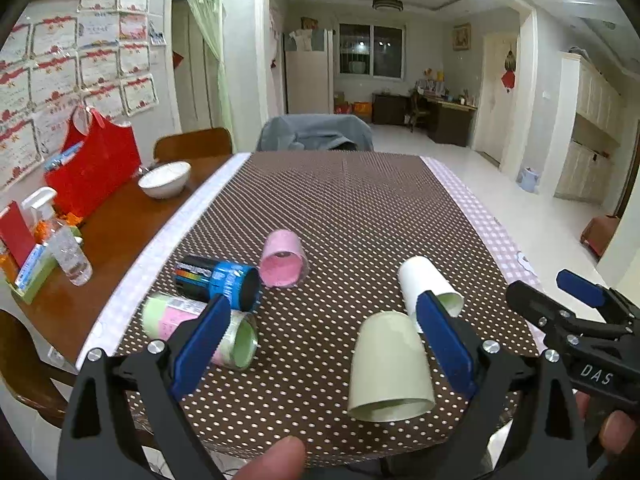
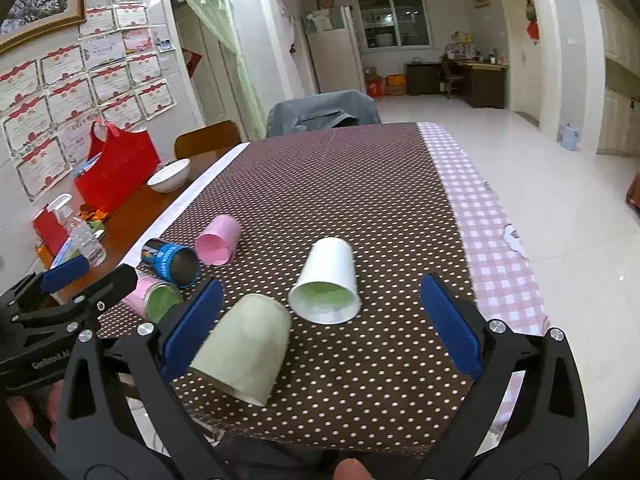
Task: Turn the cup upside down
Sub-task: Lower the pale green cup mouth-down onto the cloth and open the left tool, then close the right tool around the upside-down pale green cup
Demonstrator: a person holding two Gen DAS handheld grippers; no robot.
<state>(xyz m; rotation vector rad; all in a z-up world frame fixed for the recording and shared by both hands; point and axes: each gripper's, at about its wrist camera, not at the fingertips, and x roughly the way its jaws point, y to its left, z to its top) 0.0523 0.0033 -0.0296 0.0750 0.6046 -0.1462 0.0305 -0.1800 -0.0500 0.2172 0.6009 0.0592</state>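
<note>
A pale green cup (image 1: 390, 368) stands upside down, mouth down, on the brown dotted cloth (image 1: 340, 208); it also shows in the right wrist view (image 2: 244, 350). A white cup (image 1: 430, 286) lies on its side behind it, mouth toward me, also in the right wrist view (image 2: 328, 282). My left gripper (image 1: 324, 340) is open and empty, its right finger beside the green cup. My right gripper (image 2: 320, 324) is open and empty, its left finger next to the green cup. Each gripper shows in the other's view.
Three more cups lie on their sides at the left: pink (image 1: 282, 260), black and blue (image 1: 220, 280), green and pink (image 1: 200, 330). On the bare wood at far left stand a white bowl (image 1: 165, 179), a red bag (image 1: 94, 164) and bottles (image 1: 66, 248).
</note>
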